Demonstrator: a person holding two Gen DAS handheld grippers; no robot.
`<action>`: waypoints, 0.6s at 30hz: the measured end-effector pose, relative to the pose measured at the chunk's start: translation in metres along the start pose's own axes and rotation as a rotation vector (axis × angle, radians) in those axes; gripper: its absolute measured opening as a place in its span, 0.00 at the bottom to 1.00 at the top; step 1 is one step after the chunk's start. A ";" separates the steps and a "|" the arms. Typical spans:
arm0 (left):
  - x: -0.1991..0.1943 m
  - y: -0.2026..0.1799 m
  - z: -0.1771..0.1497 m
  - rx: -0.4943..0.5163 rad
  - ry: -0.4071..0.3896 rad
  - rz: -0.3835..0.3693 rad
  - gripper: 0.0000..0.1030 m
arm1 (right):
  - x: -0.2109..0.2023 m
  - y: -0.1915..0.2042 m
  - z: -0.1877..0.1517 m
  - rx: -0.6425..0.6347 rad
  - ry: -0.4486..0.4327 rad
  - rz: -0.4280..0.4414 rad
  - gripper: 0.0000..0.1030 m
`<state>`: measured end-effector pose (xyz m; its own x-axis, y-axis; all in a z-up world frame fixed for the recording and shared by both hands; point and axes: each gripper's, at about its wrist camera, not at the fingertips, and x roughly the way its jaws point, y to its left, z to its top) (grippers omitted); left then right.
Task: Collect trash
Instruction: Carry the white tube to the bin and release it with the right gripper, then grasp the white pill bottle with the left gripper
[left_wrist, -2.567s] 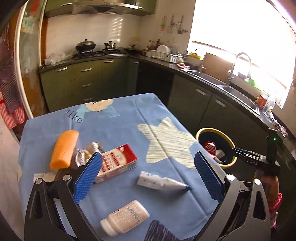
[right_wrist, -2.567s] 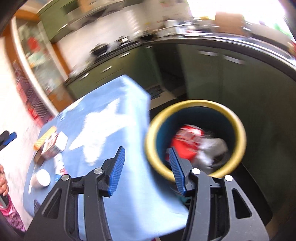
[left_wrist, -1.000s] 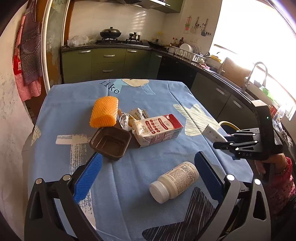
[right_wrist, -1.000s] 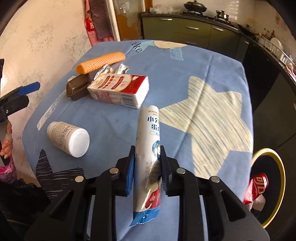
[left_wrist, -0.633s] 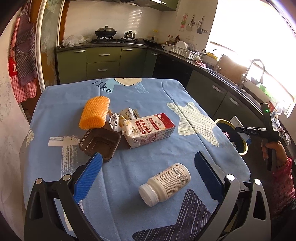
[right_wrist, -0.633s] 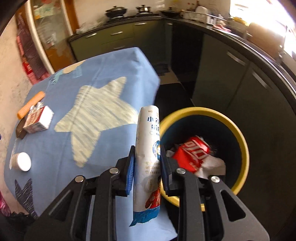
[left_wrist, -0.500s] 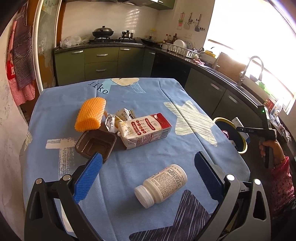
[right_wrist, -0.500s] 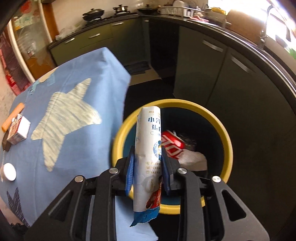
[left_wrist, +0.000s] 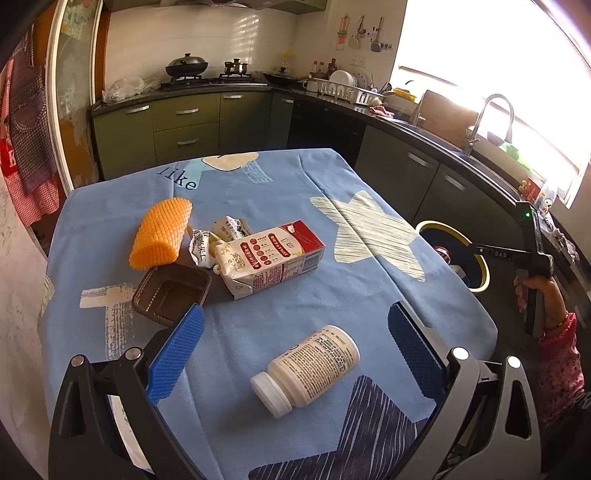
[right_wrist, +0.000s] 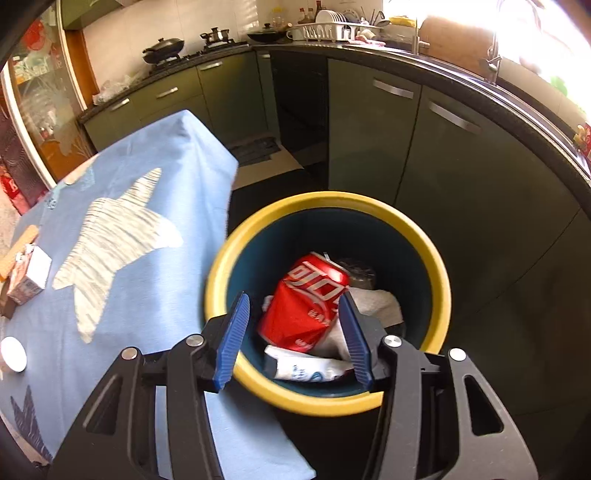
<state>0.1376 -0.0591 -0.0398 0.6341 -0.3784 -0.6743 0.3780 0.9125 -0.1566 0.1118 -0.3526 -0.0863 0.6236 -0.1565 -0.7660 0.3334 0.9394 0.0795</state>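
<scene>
My right gripper hangs over the yellow-rimmed bin; its jaws are opening and nothing is between the pads. A white tube packet lies inside the bin below a red can and white paper. My left gripper is open above the near end of the blue tablecloth, and a white pill bottle lies on its side just ahead of it. Farther back lie a milk carton, a brown plastic tray, an orange foam net and crumpled wrappers.
The bin stands on the dark floor off the table's right edge, where a hand holds the right gripper's handle. Green cabinets and a counter with a sink run behind and to the right.
The right gripper swung from over the table to above the bin, then opened; the white tube packet left its jaws and now lies in the bin. The left gripper has stayed open.
</scene>
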 end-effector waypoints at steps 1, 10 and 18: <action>0.001 0.001 0.000 0.010 0.005 -0.019 0.95 | -0.003 0.004 -0.001 -0.008 -0.002 0.008 0.50; 0.027 0.005 -0.003 0.151 0.131 -0.205 0.95 | -0.013 0.038 -0.004 -0.066 0.012 0.045 0.51; 0.065 -0.028 -0.022 0.480 0.243 -0.175 0.95 | -0.007 0.064 -0.007 -0.088 0.037 0.065 0.51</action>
<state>0.1535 -0.1061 -0.0952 0.3821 -0.4194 -0.8235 0.7640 0.6447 0.0262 0.1238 -0.2894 -0.0797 0.6148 -0.0848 -0.7841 0.2292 0.9705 0.0748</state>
